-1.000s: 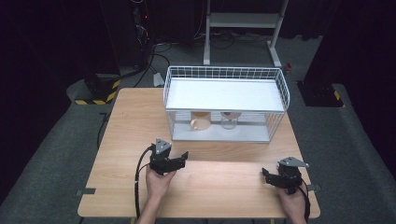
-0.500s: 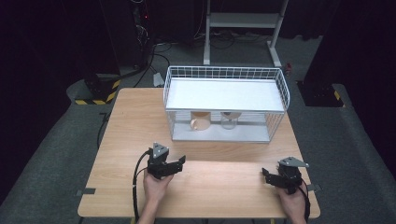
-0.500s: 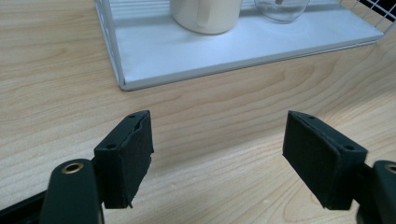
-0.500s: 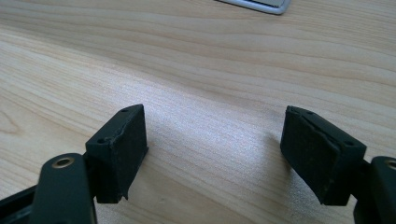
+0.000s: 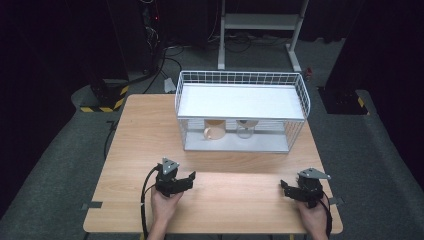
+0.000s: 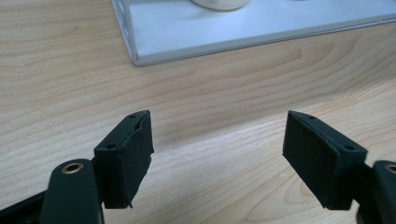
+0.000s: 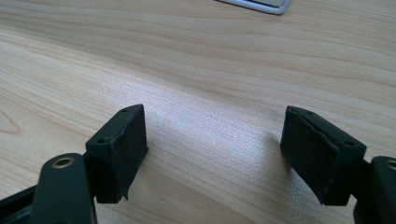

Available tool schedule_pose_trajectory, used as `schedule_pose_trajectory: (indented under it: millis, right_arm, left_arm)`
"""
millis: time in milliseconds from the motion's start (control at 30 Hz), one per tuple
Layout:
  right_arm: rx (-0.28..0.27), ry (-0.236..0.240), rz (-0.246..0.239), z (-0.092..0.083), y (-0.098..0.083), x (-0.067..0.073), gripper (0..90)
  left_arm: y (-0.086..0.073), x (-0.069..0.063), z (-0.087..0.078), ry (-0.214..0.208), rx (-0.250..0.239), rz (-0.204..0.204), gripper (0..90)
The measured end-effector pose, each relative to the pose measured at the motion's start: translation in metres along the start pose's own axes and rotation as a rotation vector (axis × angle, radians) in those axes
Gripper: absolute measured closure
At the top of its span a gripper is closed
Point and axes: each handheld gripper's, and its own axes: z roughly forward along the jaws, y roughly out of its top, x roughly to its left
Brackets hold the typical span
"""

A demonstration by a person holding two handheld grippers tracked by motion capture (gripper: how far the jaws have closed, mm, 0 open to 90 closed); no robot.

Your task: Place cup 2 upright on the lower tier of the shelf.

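Along the lower edge of the high view, the left gripper (image 5: pixel 186 180) and right gripper (image 5: pixel 286 189) rest on the light wooden table (image 5: pixel 135 145), jaws parted and empty. Nothing looks begun: the beige ceramic mug (image 5: pixel 214 129) and clear glass cup (image 5: pixel 244 129) stand untouched under the white wire rack (image 5: pixel 242 95) at centre.
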Motion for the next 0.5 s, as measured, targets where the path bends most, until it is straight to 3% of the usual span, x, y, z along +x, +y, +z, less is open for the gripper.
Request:
schedule_pose_trajectory:
  millis: [500]
  right_arm:
    - [0.0, 0.0, 0.0, 0.0, 0.0, 0.0, 22.9]
  left_arm:
    - [-0.016, 0.002, 0.003, 0.058, 0.044, 0.032, 24.5]
